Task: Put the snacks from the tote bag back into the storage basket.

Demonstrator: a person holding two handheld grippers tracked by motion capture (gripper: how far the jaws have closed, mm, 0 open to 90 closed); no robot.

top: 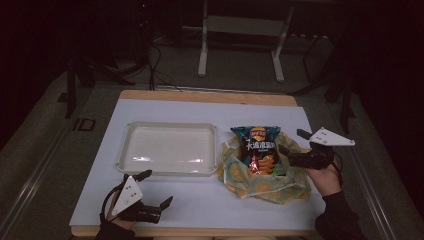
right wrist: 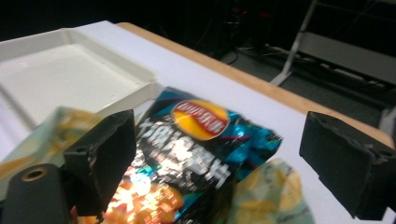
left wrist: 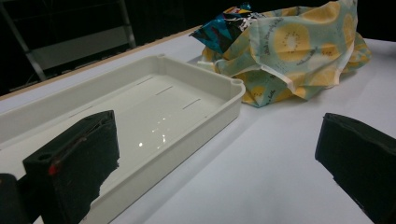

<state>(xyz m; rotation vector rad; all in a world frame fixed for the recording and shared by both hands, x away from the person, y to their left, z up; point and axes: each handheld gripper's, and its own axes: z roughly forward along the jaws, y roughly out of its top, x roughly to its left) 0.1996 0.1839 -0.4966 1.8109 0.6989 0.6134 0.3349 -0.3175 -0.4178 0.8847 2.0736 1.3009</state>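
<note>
A dark teal bag of crisps (top: 259, 149) with a red and yellow logo lies half inside a pale green cloth bag (top: 260, 186) printed with yellow fruit slices, right of centre on the white table cover. My right gripper (top: 292, 141) hovers open at the bag's right edge, its jaws spread wide over the crisps (right wrist: 201, 149) and the cloth (right wrist: 273, 196), holding nothing. My left gripper (top: 156, 188) stands open near the table's front left, just in front of an empty cream tray (top: 170, 172). From there I see the tray's rim (left wrist: 233, 93), the cloth bag (left wrist: 299, 51) and the crisps' corner (left wrist: 222, 30).
The white cover (top: 200, 200) lies on a wooden table whose edge (top: 210, 96) shows at the back. Beyond it stand a metal frame's legs (top: 202, 50) and cables on a dark floor. The tray's corner (right wrist: 140, 88) sits close to the crisps.
</note>
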